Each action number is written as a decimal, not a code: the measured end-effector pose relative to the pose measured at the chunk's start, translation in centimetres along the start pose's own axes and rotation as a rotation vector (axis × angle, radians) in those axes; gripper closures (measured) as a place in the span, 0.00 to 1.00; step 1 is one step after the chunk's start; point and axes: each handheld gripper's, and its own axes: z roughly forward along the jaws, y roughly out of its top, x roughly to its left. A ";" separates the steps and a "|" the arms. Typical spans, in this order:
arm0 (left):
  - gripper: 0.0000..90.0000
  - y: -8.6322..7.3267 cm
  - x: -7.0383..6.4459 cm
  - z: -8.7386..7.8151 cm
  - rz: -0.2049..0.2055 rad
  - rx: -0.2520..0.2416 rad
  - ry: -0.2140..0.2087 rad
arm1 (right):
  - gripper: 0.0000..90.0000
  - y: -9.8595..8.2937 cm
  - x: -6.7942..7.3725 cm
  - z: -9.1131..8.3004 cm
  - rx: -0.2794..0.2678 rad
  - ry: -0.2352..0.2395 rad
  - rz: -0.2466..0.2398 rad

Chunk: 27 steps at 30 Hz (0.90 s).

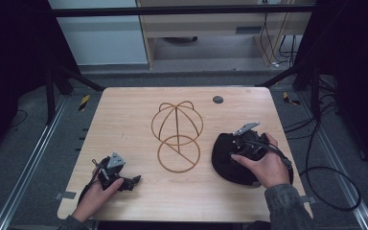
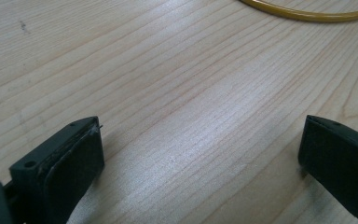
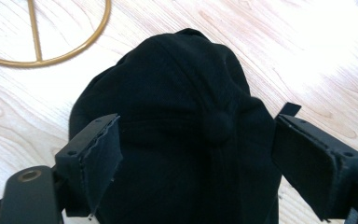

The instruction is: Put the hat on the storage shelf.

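A black cap lies on the right of the wooden table. My right gripper hovers over it, open, its jaws standing on either side of the crown. In the right gripper view the cap and its top button sit between the jaws of the right gripper. A gold wire hat stand stands at the table's middle. My left gripper rests low near the front left, open, with bare wood between the jaws of the left gripper.
The stand's ring base lies just left of the cap, and its rim curves ahead of the left gripper. A grey round plug sits in the tabletop at the back. Cables trail over the floor on the right.
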 end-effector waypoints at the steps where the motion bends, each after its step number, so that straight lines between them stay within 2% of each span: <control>1: 0.00 0.0 0.0 0.0 0.000 0.000 0.000 | 0.20 0.2 -0.1 0.3 0.006 0.008 -0.003; 7: 0.00 0.0 0.0 0.0 0.000 0.000 0.000 | 0.33 0.8 -1.1 2.0 0.051 0.064 0.000; 13: 0.00 0.0 0.0 0.0 0.000 0.000 0.000 | 0.56 0.7 -2.1 2.4 0.052 0.117 0.032; 14: 0.00 0.0 0.0 0.0 0.000 0.000 0.000 | 0.61 0.5 -2.3 2.6 0.056 0.121 0.029; 15: 0.00 0.0 0.0 0.0 0.000 0.000 0.000 | 0.61 0.5 -2.3 2.6 0.056 0.121 0.029; 16: 0.00 0.0 0.0 0.0 0.000 0.000 0.000 | 0.70 0.4 -2.5 2.8 0.053 0.131 0.027; 19: 0.00 0.0 0.0 0.0 0.000 0.000 0.000 | 0.79 0.2 -2.6 2.7 0.046 0.142 0.019; 27: 0.00 0.0 0.0 0.0 -0.002 0.000 0.002 | 0.84 -0.1 -2.5 1.0 -0.024 0.172 0.023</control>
